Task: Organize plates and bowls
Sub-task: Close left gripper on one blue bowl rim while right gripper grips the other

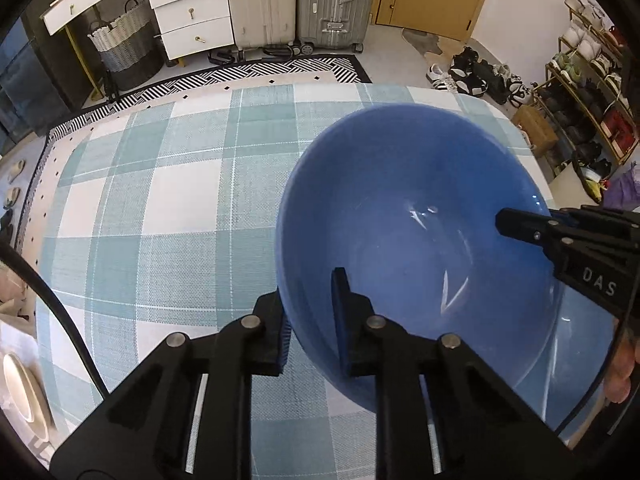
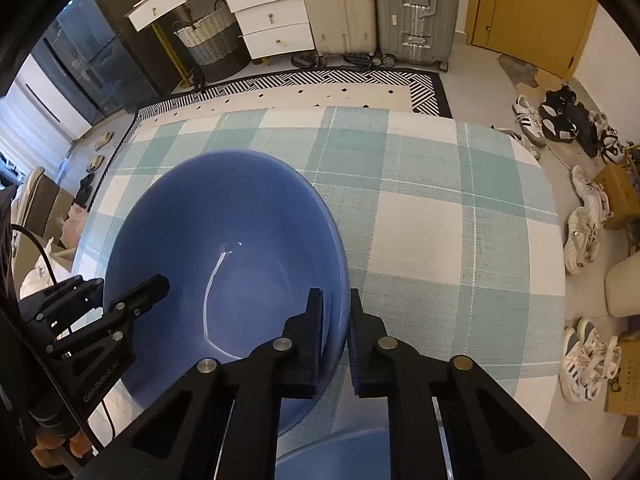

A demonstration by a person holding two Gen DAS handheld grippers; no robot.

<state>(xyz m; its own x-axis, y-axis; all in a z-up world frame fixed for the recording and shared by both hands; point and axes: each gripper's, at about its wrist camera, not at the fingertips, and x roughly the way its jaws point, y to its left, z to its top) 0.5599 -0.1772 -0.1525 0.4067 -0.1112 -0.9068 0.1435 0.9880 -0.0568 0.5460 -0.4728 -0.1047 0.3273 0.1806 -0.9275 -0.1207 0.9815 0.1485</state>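
Fingers of the left gripper (image 1: 310, 320) pinch the near-left rim of a blue bowl (image 1: 420, 240), one finger outside the wall and one inside the cavity, clamped on the wall between them. On the opposite side, the right gripper (image 2: 336, 336) grips the same bowl (image 2: 224, 272) the same way, its left finger inside and its right finger outside, closed tight on the rim. Each gripper shows in the other's view, reaching in over the far edge of the bowl.

The bowl's mouth faces upward toward the cameras, tilted a little, so its round opening reads as a wide oval. Nothing lies inside it; only light streaks shine on the glazed bottom. It sits over the teal and white checked tablecloth (image 1: 160, 200), though whether it rests on the cloth or is held just above cannot be told.

Beneath the right gripper, a second blue rim (image 2: 332, 452) shows at the bottom edge of the right wrist view. At the far left of the left wrist view, a pale plate (image 1: 20, 392) lies near the table's edge.
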